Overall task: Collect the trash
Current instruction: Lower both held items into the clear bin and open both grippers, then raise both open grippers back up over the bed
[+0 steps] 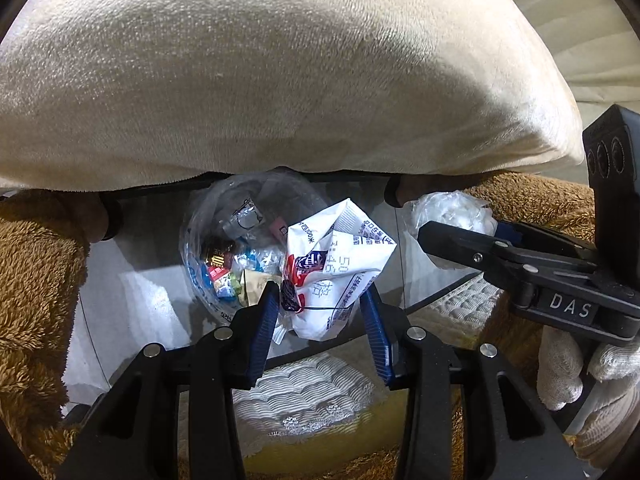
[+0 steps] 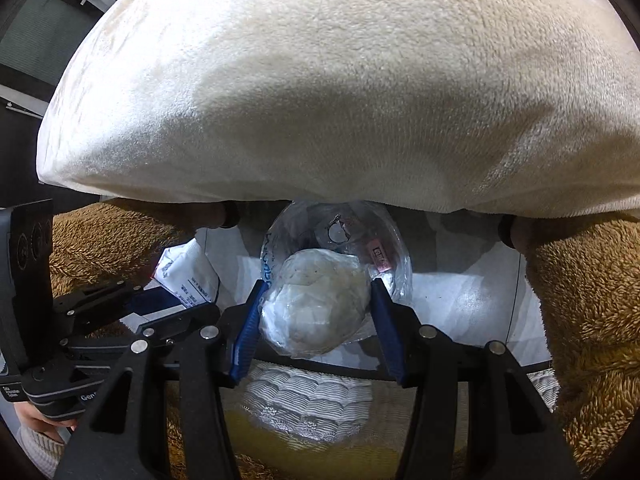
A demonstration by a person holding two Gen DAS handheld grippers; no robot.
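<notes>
Trash fills both tools above a clear plastic bag (image 1: 224, 240) that lies open on a glass surface (image 1: 132, 240). The left tool (image 1: 320, 304) is clamped on a crumpled white paper wrapper (image 1: 336, 264) printed with blue text and a red-and-blue mark; its blue pads (image 1: 264, 332) press the wrapper from either side. The wrapper hangs at the right edge of the bag's mouth, over the colourful candy wrappers (image 1: 228, 272) already inside. The right tool (image 2: 316, 300) is clamped on a wad of whitish crinkled plastic (image 2: 320, 304), held directly over the bag (image 2: 384, 256). In the left view this tool (image 1: 424, 236) enters from the right, gripped by a hand in a white knitted glove (image 1: 576, 368). A cream plush cushion (image 1: 280, 64) overhangs the far side of the glass. Brown fleece (image 1: 36, 272) flanks it on both sides. Through the glass, a white lace cloth (image 1: 304, 400) on a yellow base shows below.
</notes>
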